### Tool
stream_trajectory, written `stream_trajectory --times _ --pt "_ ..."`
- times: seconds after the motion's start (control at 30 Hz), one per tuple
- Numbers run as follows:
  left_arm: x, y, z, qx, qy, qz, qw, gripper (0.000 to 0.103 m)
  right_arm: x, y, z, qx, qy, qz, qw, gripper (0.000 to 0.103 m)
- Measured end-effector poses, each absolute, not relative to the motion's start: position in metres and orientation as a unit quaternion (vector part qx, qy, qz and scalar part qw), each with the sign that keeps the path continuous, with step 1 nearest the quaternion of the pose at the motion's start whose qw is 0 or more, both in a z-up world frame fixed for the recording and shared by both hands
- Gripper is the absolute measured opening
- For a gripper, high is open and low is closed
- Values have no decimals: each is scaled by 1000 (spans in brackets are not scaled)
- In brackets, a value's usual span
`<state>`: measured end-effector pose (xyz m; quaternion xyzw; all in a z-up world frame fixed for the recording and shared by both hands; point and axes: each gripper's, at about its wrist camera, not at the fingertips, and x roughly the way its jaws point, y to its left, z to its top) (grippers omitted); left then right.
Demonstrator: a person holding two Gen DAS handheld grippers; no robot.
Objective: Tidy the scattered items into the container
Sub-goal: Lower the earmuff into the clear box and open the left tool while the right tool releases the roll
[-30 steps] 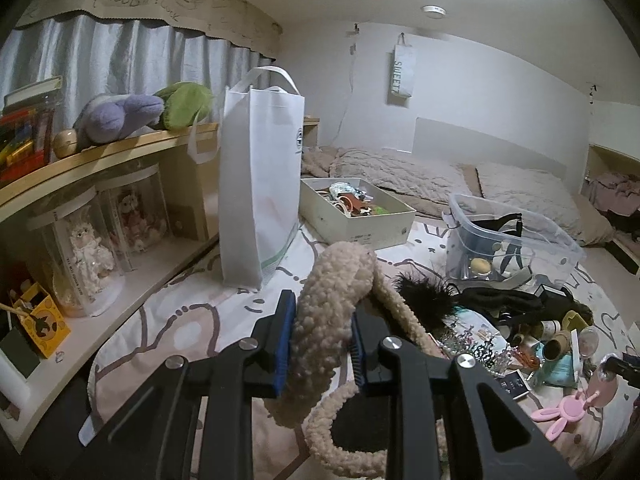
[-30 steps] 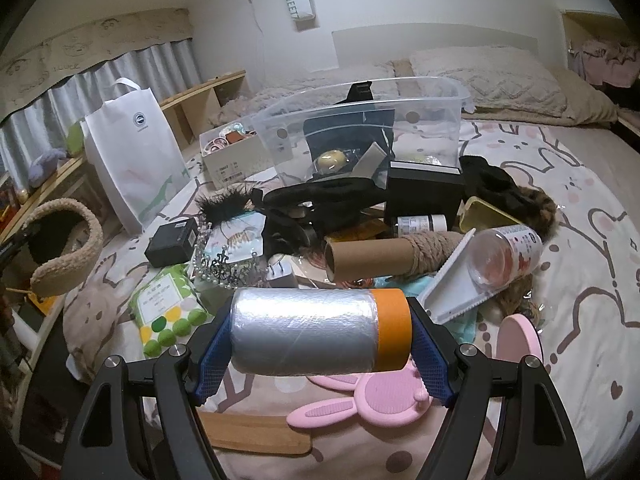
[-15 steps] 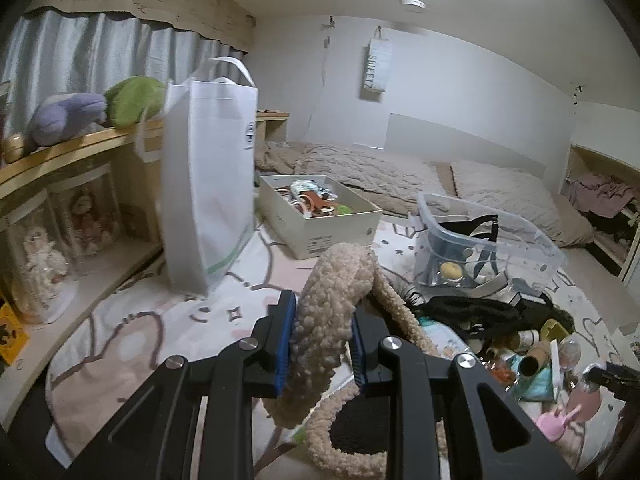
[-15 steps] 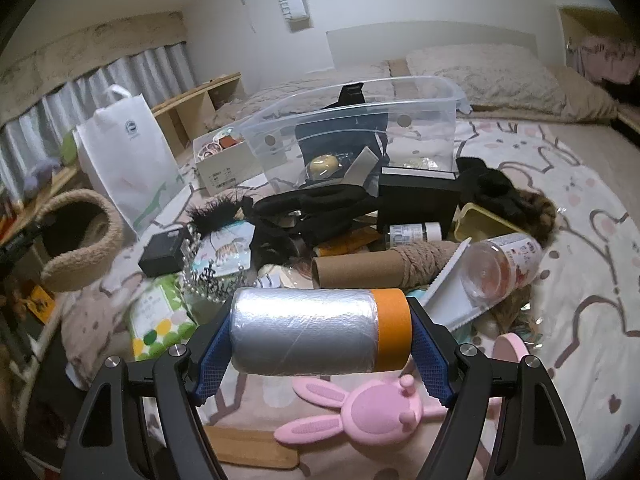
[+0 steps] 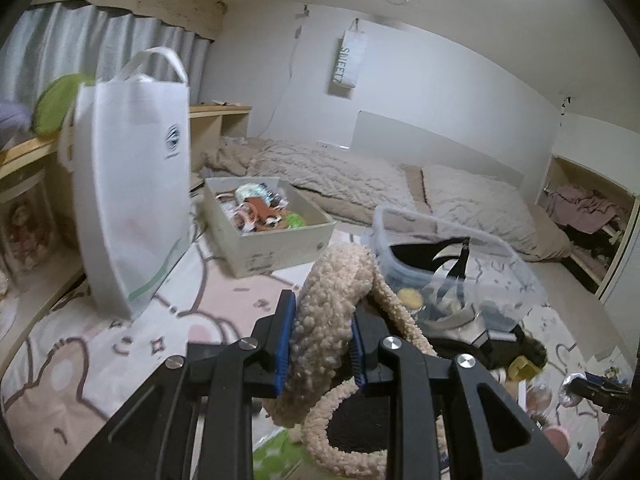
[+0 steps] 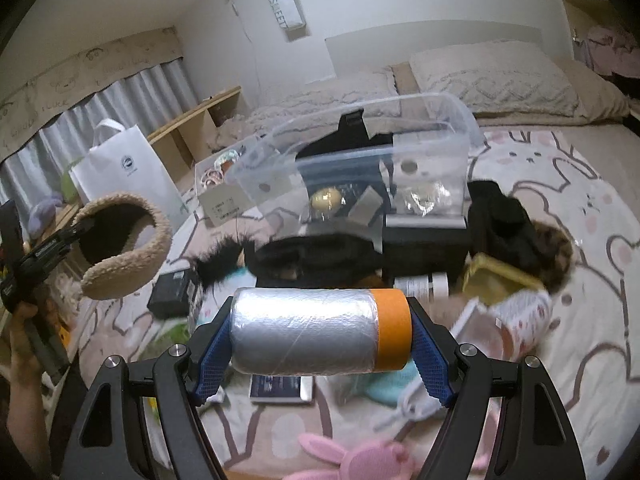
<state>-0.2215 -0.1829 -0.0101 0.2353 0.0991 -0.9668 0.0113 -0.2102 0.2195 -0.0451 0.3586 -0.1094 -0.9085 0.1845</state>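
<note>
My left gripper (image 5: 320, 344) is shut on a beige fleece headband (image 5: 332, 312) and holds it in the air over the bed; the headband also shows in the right wrist view (image 6: 128, 244). My right gripper (image 6: 320, 336) is shut on a silver film roll with an orange end (image 6: 320, 332), held end to end above the clutter. A clear plastic bin (image 6: 360, 160) with several items inside stands ahead of the right gripper; in the left wrist view the bin (image 5: 452, 264) lies ahead and to the right.
A white tote bag (image 5: 132, 184) stands at the left. An open beige box (image 5: 268, 224) of small items sits behind it. Scattered clutter lies before the bin: a black box (image 6: 424, 248), a yellow tray (image 6: 500, 280), a pink bunny (image 6: 352, 460), a phone (image 6: 280, 388).
Both grippers have moved forward toward the clear bin, which looks larger and nearer. The left gripper has swung right, so the tote bag slid left. Both holds are unchanged.
</note>
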Motion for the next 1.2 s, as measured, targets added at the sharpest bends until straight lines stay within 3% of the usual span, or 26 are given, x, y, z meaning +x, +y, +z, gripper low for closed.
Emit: stream_trajectory --times 0.6,1.2 --pt "-359 -132 42 264 93 -959 -45 25 -311 242 21 360 -132 -908 172 80" --pt "-485 -55 5 379 61 -912 -143 25 -380 263 18 384 -151 -901 138 80"
